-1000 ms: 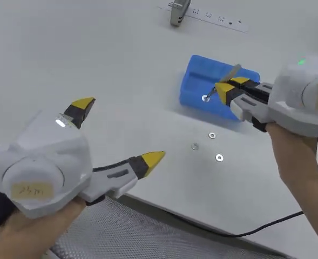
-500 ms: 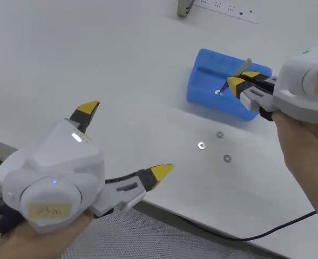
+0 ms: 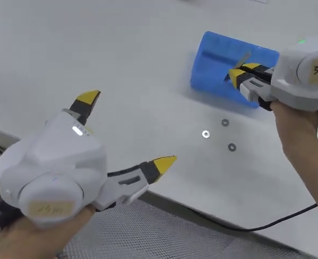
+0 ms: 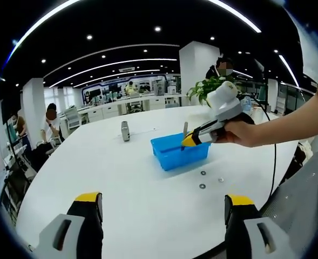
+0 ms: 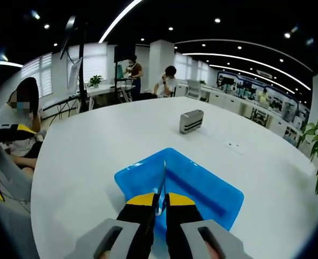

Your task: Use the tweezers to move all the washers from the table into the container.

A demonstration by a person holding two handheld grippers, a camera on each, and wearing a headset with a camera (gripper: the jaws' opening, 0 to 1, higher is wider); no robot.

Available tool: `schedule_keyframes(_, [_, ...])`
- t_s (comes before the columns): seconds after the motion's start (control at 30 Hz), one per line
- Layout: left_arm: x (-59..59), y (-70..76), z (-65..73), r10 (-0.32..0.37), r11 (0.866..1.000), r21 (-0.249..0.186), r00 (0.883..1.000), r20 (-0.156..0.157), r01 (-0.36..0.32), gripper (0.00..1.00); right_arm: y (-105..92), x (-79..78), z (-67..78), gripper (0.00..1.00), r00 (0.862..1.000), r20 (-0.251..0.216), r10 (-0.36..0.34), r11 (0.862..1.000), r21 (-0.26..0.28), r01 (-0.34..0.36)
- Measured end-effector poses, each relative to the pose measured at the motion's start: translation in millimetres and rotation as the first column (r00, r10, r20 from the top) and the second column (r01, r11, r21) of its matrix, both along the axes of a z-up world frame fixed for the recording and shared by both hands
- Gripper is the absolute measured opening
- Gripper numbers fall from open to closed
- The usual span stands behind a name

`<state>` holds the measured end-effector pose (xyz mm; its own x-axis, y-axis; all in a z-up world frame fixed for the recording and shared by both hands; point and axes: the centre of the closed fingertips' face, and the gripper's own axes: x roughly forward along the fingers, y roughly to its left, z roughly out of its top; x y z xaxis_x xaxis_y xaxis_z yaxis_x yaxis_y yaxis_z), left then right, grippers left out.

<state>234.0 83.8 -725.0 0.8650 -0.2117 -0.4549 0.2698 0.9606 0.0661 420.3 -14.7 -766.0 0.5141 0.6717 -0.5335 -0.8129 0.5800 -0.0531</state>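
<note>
The blue container (image 3: pixel 218 51) sits on the white table (image 3: pixel 121 65) at the far right. My right gripper (image 3: pixel 237 75) hovers over its near rim, shut on metal tweezers (image 3: pixel 245 58) whose tip points down into it. In the right gripper view the tweezers (image 5: pixel 163 175) rise from the shut jaws of the right gripper (image 5: pixel 160 200) over the container (image 5: pixel 207 191). Three washers (image 3: pixel 205 134) (image 3: pixel 225 122) (image 3: pixel 232 147) lie on the table just in front of the container. My left gripper (image 3: pixel 126 131) is open with nothing in it, near the table's front edge. From the left gripper view I see the container (image 4: pixel 172 154) and the washers (image 4: pixel 203 173).
A small metal box (image 5: pixel 191 121) and a power strip (image 5: pixel 229 143) lie beyond the container. A black cable (image 3: pixel 277 216) runs over the table's near right corner. People sit at desks in the background.
The right gripper has carried the tweezers from the container's near edge further over its inside. The washer that hung at the tip earlier cannot be made out now. The left gripper stays open.
</note>
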Motion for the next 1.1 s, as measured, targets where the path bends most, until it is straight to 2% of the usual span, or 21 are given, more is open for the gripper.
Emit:
schedule_keyframes(0.1, [1.0, 1.0, 2.9, 0.007, 1.000, -0.002, 1.000, 0.017, -0.007, 0.99, -0.7, 0.0, 0.0, 0.03, 1.000, 0.000, -0.005, 1.000, 0.010, 0.005])
schedule_keyframes(0.3, [0.8, 2.1, 2.4, 0.011, 1.000, 0.016, 1.000, 0.016, -0.012, 0.99, -1.3, 0.0, 0.2, 0.03, 1.000, -0.006, -0.011, 1.000, 0.014, 0.011])
schedule_keyframes(0.43, [1.4, 4.4, 2.9, 0.019, 0.999, 0.032, 1.000, 0.024, -0.020, 0.99, -2.7, 1.4, 4.6, 0.03, 1.000, -0.017, -0.024, 0.999, 0.038, 0.025])
schedule_keyframes(0.5, [1.5, 4.3, 2.3, 0.017, 0.999, 0.036, 1.000, 0.023, -0.018, 0.99, -4.3, 2.5, 9.9, 0.03, 0.999, -0.012, -0.032, 0.998, 0.045, 0.032])
schedule_keyframes(0.6, [1.8, 4.0, 2.5, 0.019, 0.999, 0.042, 1.000, 0.020, -0.019, 0.99, -6.1, 0.5, 26.1, 0.03, 0.999, 0.007, -0.034, 0.997, 0.068, 0.033])
schedule_keyframes(0.7, [1.9, 4.9, 1.2, 0.020, 0.998, 0.053, 1.000, 0.016, -0.021, 0.99, -6.3, -6.3, 45.1, 0.03, 0.999, 0.033, -0.027, 0.995, 0.096, 0.024])
schedule_keyframes(0.83, [1.8, 6.1, 2.7, 0.030, 0.998, 0.049, 0.999, 0.015, -0.031, 0.99, -5.0, -21.4, 61.9, 0.03, 0.999, 0.047, -0.010, 0.993, 0.121, 0.005])
schedule_keyframes(0.97, [0.9, 6.1, 1.5, 0.028, 0.998, 0.054, 1.000, 0.008, -0.029, 0.99, -3.6, -34.8, 67.5, 0.03, 0.999, 0.048, 0.007, 0.991, 0.130, -0.013])
schedule_keyframes(1.1, [1.0, 5.7, -0.4, 0.022, 0.998, 0.050, 1.000, 0.002, -0.023, 0.99, -4.4, -48.5, 63.9, 0.03, 0.999, 0.036, 0.015, 0.992, 0.122, -0.019])
